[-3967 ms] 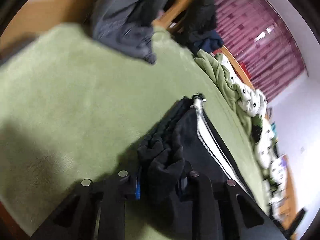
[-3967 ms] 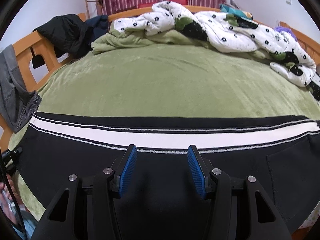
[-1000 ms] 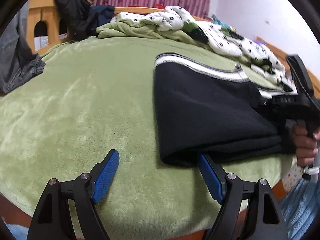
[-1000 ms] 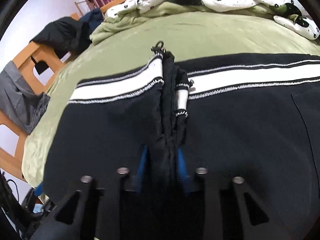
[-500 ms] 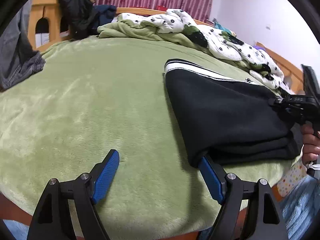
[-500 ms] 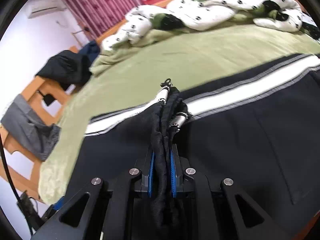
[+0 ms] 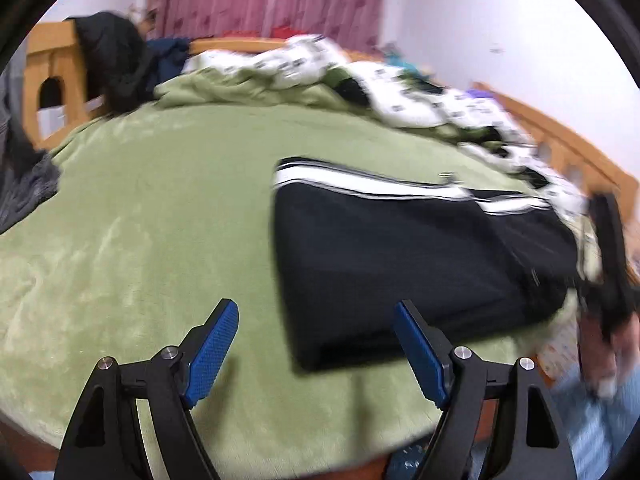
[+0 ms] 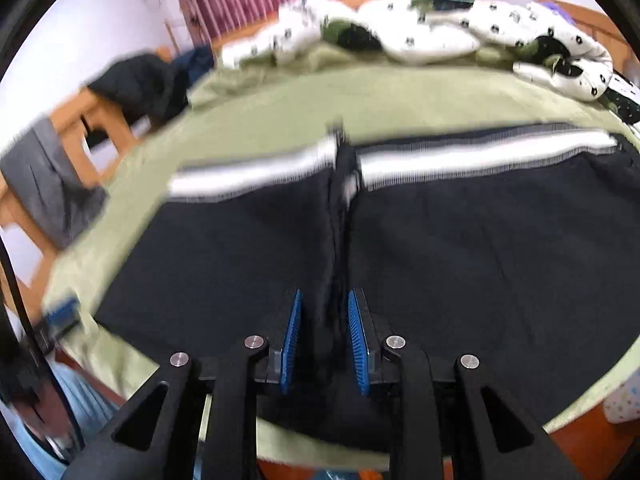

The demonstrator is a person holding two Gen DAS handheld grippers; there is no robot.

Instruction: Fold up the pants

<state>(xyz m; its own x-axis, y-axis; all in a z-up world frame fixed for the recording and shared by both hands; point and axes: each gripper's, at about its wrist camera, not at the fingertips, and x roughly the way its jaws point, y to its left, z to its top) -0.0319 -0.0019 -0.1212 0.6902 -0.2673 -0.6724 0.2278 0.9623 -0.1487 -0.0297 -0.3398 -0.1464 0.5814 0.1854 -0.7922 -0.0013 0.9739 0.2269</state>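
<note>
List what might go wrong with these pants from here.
1. The right gripper is opening around a bunched ridge of the pants; that ridge may stay as a crease.
2. The folded edge lies near the edge of the green blanket; a nudge could slide it off.

A bedroom: wooden bed [image 7: 56, 68], rumpled quilt [image 8: 440, 36], maroon curtains [image 7: 280, 0].

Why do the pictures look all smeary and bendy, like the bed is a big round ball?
Left wrist view: the fisheye lens bulges the green blanket, and the black pants and quilt smear with motion blur. Right wrist view: the pants' white stripe streaks sideways, while the right gripper stays sharp, its jaws opening around a bunched fold.
</note>
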